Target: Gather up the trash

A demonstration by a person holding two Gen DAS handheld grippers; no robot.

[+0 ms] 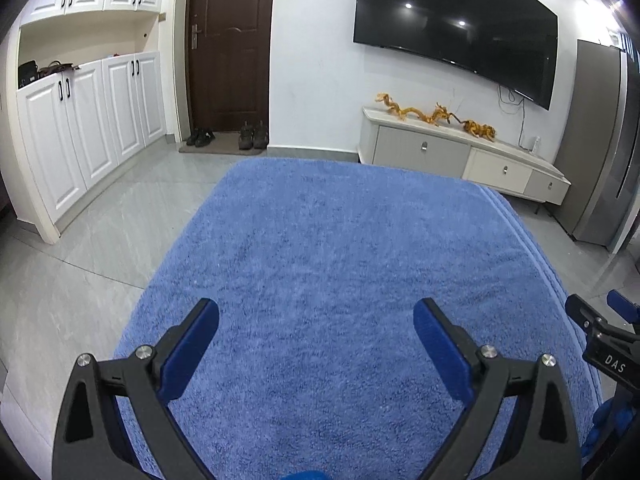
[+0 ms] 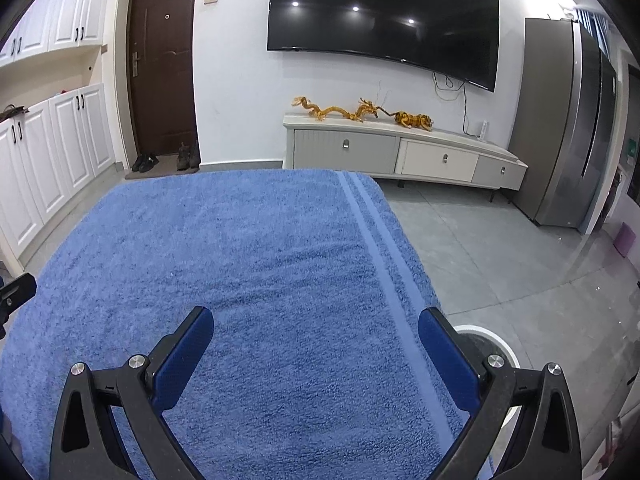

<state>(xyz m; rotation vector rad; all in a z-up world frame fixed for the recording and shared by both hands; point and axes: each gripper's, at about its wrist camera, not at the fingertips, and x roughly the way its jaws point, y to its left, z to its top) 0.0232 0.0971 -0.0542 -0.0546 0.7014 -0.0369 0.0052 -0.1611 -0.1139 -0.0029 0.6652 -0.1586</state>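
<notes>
My left gripper (image 1: 316, 312) is open and empty, held above a table covered with a blue towel (image 1: 340, 260). My right gripper (image 2: 316, 320) is open and empty above the same blue towel (image 2: 240, 260), near its right edge. The right gripper also shows at the right edge of the left wrist view (image 1: 600, 332). Part of the left gripper shows at the left edge of the right wrist view (image 2: 16, 292). A round white bin (image 2: 500, 348) stands on the floor just right of the table, partly hidden behind my right finger. No trash shows on the towel.
A TV cabinet (image 2: 400, 152) with orange dragon and tiger figures stands against the far wall under a wall TV (image 2: 380, 16). White cupboards (image 1: 80, 128) line the left. A brown door (image 1: 230, 48) with shoes at its foot is behind. A grey fridge (image 2: 568, 120) stands right.
</notes>
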